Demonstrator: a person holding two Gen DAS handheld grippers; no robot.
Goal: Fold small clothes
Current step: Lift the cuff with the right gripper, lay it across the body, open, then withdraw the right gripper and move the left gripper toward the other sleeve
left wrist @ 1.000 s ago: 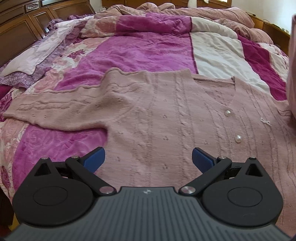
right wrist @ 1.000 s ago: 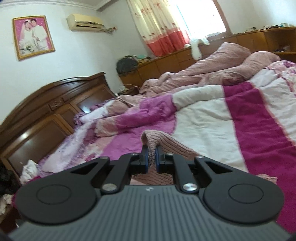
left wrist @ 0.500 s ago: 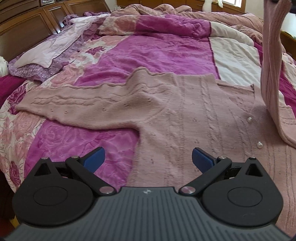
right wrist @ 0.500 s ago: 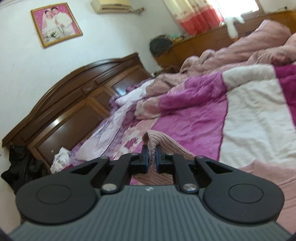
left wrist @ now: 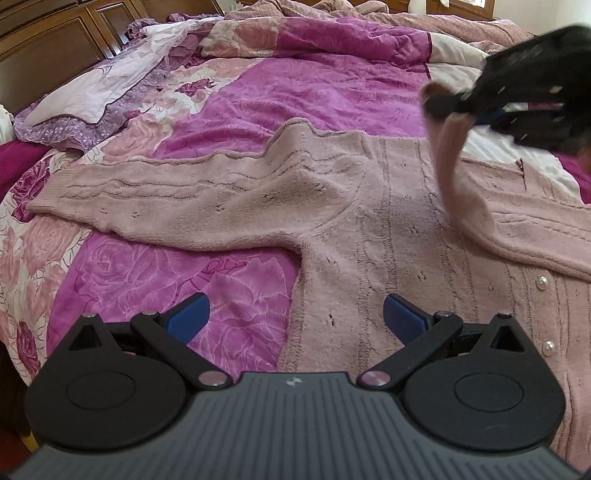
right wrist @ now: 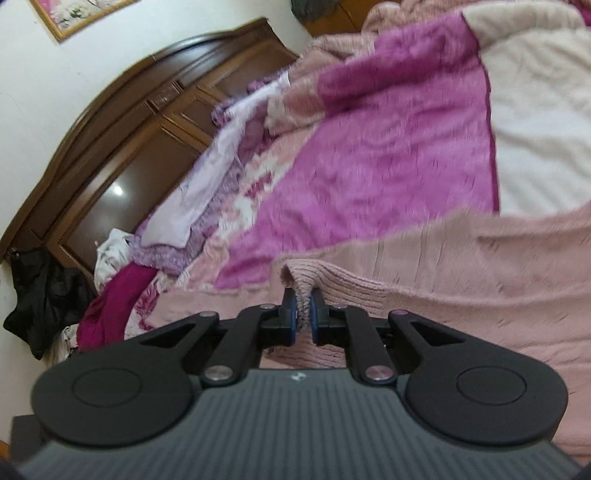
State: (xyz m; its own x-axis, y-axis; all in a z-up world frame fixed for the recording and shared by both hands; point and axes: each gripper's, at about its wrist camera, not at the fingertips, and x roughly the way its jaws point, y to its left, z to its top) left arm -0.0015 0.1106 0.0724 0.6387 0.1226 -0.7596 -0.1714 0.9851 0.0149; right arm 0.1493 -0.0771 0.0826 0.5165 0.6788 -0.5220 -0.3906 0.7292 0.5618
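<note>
The right tool [right wrist: 302, 314] is clamped on the cuff of the cardigan's sleeve [right wrist: 314, 284], the ribbed knit pinched between its blue pads [right wrist: 292, 314] and bunching up just past them. From the left wrist view the same tool [left wrist: 443, 105] appears blurred at about 2 o'clock, above the cardigan, with the sleeve [left wrist: 458, 184] hanging from it in a curve down to the garment's chest.

The left tool [left wrist: 293, 319] stands wide open with nothing between its blue pads [left wrist: 190, 314]. It hovers over the lower left side of the cardigan [left wrist: 369, 229], its left pad over the blanket and its right pad over the knit.

The cardigan is pink, cable-knit, and lies spread flat on the bed, filling the centre and the 3 o'clock side of the left wrist view. Its other sleeve [left wrist: 166, 199] stretches straight out toward 9 o'clock. Pearl buttons [left wrist: 541, 283] run down its front at about 4 o'clock.

Under it is a magenta rose-patterned blanket [left wrist: 295, 92] with a cream panel [right wrist: 535, 122] on the far side. A pale lilac pillowcase [left wrist: 96, 96] lies at 10 o'clock, near the dark wooden headboard [right wrist: 122, 147]. Beyond the headboard, a framed picture [right wrist: 62, 14] hangs on the white wall at 11 o'clock in the right wrist view, and a black garment [right wrist: 40, 299] sits beside the bed at 9 o'clock.
</note>
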